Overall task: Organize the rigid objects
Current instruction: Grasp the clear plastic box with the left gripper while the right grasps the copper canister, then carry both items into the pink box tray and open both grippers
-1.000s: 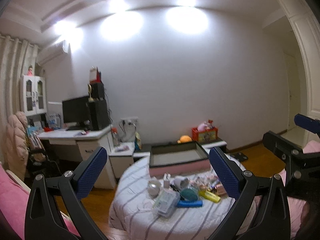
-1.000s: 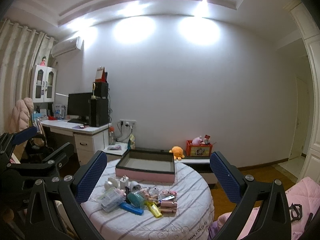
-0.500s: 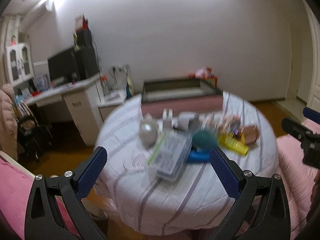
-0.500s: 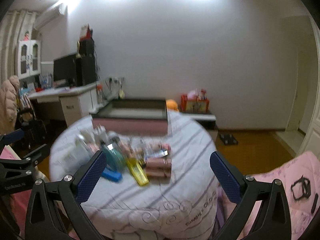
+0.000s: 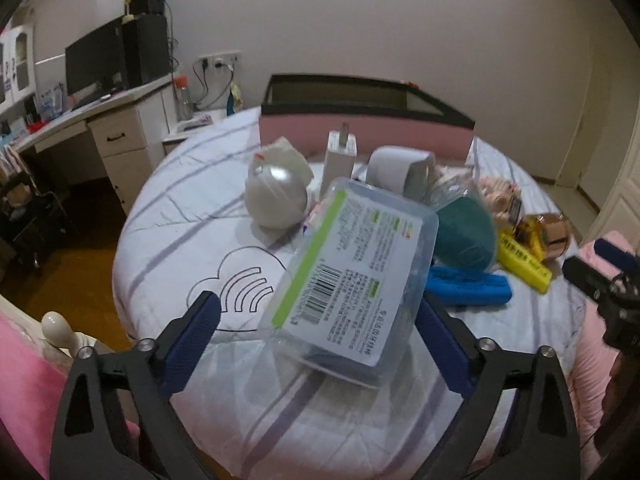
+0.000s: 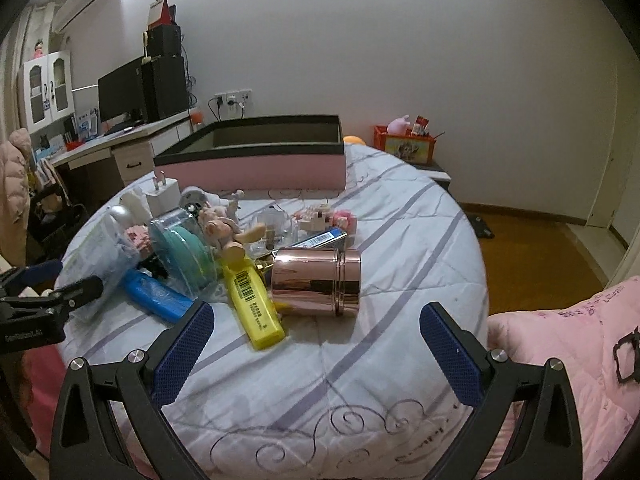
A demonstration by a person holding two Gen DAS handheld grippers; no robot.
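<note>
The left tool (image 5: 316, 344) is closing its jaws around a clear plastic box (image 5: 356, 276) with a printed label, not yet pressing it. The right tool (image 6: 316, 348) gapes released; at its twelve o'clock a shiny copper can (image 6: 316, 280) lies sideways on the striped quilted surface (image 6: 400, 240).

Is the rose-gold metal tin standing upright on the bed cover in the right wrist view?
No, the rose-gold tin lies on its side on the striped bed cover, right beside the yellow bottle.
</note>
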